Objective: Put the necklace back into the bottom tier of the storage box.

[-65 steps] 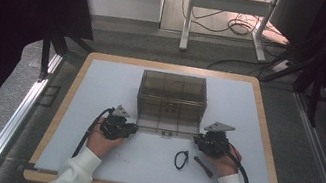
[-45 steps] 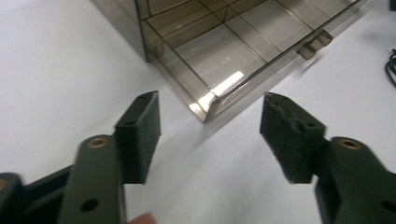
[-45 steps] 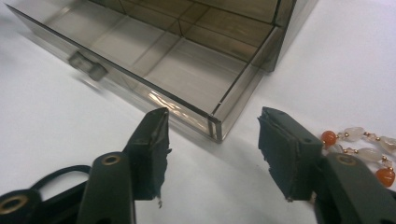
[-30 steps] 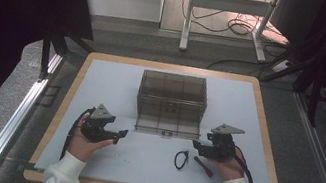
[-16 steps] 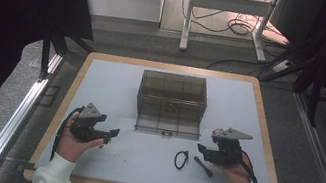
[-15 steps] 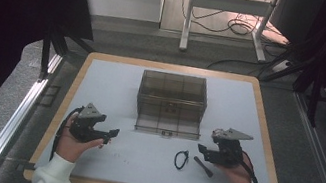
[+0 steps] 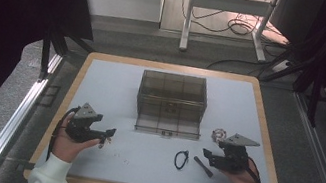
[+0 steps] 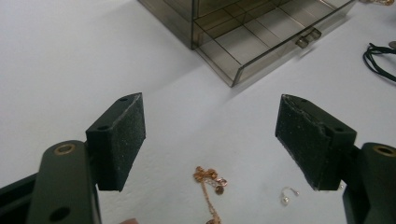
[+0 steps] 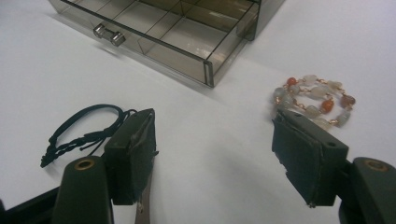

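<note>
Gold chain (image 8: 208, 186): fine rose-gold links with a small clasp, loose on the worktop (image 7: 116, 83) between the fingers (image 8: 119, 140) of the left gripper (image 7: 110, 135), at about 8 o'clock from the box

Change: both hands have drawn back from the drawer front toward the near edge, so sorting into the open drawer looks about to start

Left gripper: fingers released, wide apart, grasping nothing

Right gripper (image 7: 204, 154): fingers released, empty

Organiser box (image 7: 172, 100): smoky clear plastic, rectangular, drawer pulled out, divided compartments, knob handle

Bead bracelet (image 9: 315, 100): rounded pale and amber stones, at 4 o'clock from the box

Black cord (image 9: 81, 130): thin, looped, matte

Pearl earring (image 8: 287, 196): small hook
</note>
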{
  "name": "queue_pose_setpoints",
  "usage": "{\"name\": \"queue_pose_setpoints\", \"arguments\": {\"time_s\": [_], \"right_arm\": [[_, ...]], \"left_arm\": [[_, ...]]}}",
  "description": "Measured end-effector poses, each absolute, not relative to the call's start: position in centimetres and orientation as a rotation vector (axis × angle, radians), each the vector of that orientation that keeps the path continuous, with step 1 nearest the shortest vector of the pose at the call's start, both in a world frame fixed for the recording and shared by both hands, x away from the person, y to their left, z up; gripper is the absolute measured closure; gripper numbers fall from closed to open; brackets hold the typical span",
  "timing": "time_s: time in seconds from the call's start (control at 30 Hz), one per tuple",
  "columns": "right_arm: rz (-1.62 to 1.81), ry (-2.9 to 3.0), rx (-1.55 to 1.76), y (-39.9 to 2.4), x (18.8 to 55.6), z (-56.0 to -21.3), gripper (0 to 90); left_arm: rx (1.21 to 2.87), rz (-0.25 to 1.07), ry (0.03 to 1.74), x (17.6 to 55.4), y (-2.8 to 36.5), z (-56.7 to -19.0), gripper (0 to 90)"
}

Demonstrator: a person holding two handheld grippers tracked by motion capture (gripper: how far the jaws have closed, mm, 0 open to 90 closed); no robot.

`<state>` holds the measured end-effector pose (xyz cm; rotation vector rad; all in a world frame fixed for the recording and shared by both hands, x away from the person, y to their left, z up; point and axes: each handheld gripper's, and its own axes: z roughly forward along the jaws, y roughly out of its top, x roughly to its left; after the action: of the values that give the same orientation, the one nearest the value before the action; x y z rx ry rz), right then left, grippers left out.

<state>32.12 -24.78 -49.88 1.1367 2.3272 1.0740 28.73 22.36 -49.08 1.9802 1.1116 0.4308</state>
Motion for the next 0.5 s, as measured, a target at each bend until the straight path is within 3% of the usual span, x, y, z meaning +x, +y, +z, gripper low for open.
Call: {"name": "queue_pose_setpoints", "arguments": {"time_s": [0.5], "right_arm": [[1.056, 2.316, 1.154, -25.24, 32.21, -50.06, 30.3]], "left_arm": [[1.996, 0.421, 1.145, 28.37, 23.63, -49.13, 29.4]]}}
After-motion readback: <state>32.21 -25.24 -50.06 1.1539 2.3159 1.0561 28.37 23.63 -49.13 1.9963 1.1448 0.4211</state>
